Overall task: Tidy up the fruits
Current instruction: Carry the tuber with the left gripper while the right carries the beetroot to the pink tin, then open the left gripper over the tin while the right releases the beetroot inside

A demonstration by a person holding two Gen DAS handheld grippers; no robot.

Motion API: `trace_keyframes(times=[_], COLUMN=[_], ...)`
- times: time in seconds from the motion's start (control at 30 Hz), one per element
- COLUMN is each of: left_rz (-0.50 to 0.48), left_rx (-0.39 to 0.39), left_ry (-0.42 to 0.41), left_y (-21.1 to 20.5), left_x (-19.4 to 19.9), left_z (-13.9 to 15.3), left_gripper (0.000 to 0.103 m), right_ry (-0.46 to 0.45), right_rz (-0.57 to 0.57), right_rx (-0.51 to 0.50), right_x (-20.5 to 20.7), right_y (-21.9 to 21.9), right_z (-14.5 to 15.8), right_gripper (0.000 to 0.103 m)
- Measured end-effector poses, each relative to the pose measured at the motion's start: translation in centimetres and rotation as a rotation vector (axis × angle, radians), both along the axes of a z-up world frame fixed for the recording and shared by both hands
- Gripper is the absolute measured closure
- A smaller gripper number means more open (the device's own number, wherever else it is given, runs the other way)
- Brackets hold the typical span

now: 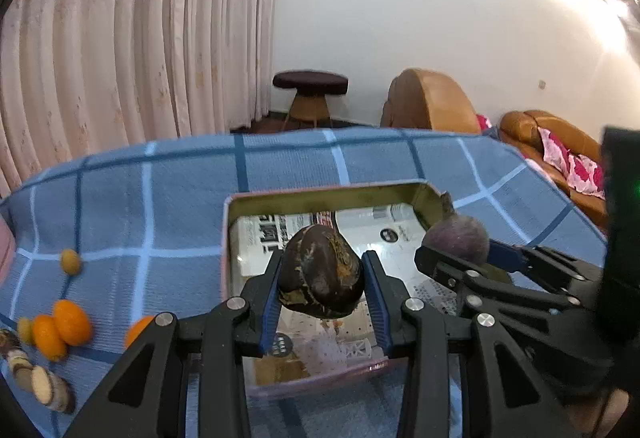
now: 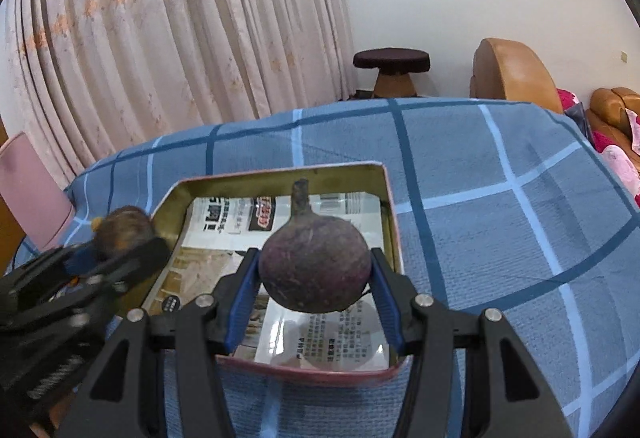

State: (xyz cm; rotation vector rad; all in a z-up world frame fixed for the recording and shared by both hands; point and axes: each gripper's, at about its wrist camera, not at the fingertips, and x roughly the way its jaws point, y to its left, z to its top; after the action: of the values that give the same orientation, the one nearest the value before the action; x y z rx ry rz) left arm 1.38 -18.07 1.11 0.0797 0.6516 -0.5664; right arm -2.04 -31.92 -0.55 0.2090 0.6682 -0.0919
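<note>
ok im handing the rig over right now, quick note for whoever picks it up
Left gripper: shut on the dark brown fruit, held over the tin tray.
Right gripper: shut on the purple fruit with a stem, also over the tray.
Done: both fruits picked up and carried to the tray; nothing lies in it yet except printed paper.
Left: release both, then fetch the small orange fruits on the blue checked cloth.

The left gripper [image 1: 322, 278] has a dark brown, mottled round fruit [image 1: 322, 272] pinched between its blue pads, right over a rectangular metal tin [image 1: 320, 194] lined with printed paper. On the right, the right gripper [image 1: 460, 258] clamps a purple stemmed fruit [image 1: 456, 238]. Small orange kumquats [image 1: 60, 326] sit left on the blue checked cloth [image 1: 160, 198].
</note>
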Motion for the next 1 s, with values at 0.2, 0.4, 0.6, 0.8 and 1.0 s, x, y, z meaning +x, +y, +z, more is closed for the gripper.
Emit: trace_keyframes(times=[0.2,0.4,0.6,0.8,1.0], left_rz=[0.019,0.045,0.104,0.158,0.200], left_rx=[0.003,0.060,0.091,0.099,0.109], left_ry=[0.038,0.037,-0.036,-0.149,-0.160], left_y=[-0.2,-0.7,-0.1,0.4,1.6], left_x=[1.0,1.5,0.9,-0.3,-0.5], left_z=[-0.9,-1.9,-1.4,0.2,0.3], left_gripper=[0.063,0.063,0.037,0.018,0.018], right_ry=[0.006,-0.012,-0.100,-0.208,-0.207], right_rz=[-0.015,-0.009,-0.037,-0.072,-0.101], right_rx=[-0.052,-0.086,-0.059,-0.044,-0.022], right_x=[0.1,0.0,-1.2,-2.5,-2.1], right_y=[0.2,0.7,0.1,-0.4,-0.6], right_z=[-0.1,-0.1,1.2,2.5,2.1], right_gripper=[0.047,0.042,0.026,0.012,0.012])
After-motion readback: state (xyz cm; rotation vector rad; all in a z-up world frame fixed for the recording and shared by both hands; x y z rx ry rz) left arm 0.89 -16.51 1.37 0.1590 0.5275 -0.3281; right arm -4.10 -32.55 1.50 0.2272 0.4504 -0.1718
